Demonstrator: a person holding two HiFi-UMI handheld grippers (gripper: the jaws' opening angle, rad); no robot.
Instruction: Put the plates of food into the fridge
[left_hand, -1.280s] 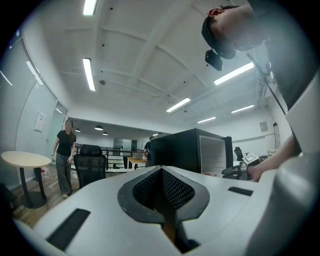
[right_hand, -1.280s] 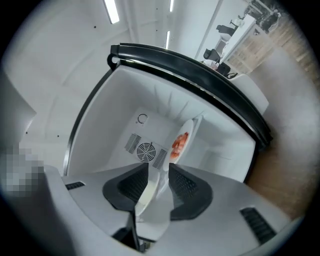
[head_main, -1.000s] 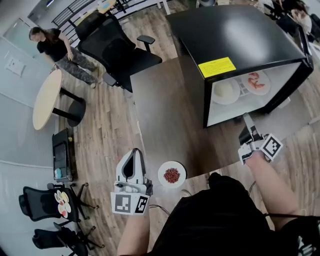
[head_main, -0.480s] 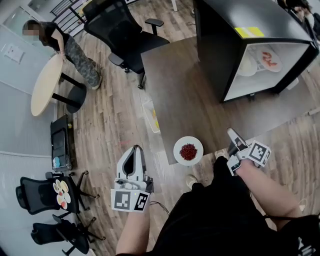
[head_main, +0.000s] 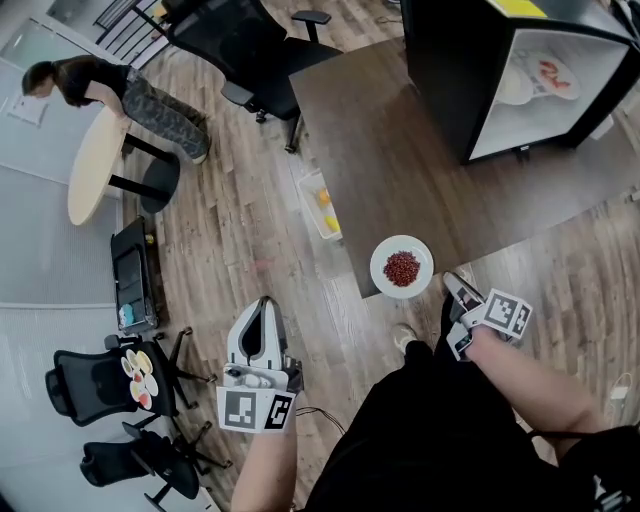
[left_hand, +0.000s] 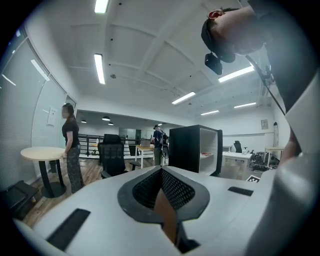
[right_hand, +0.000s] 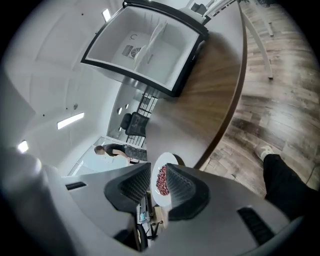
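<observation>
The plate of red food (head_main: 402, 267) sits on the table (head_main: 380, 150), at its near corner and close to the edge. The right gripper (head_main: 451, 287) hovers just off that corner, a small gap from the plate's rim. Its jaws are partly apart and empty, with the plate lined up ahead between them. The left gripper (head_main: 262, 308) hangs over the floor, well off the table's side, jaws together and holding nothing. The open fridge (head_main: 440, 70) stands at the table's far end.
</observation>
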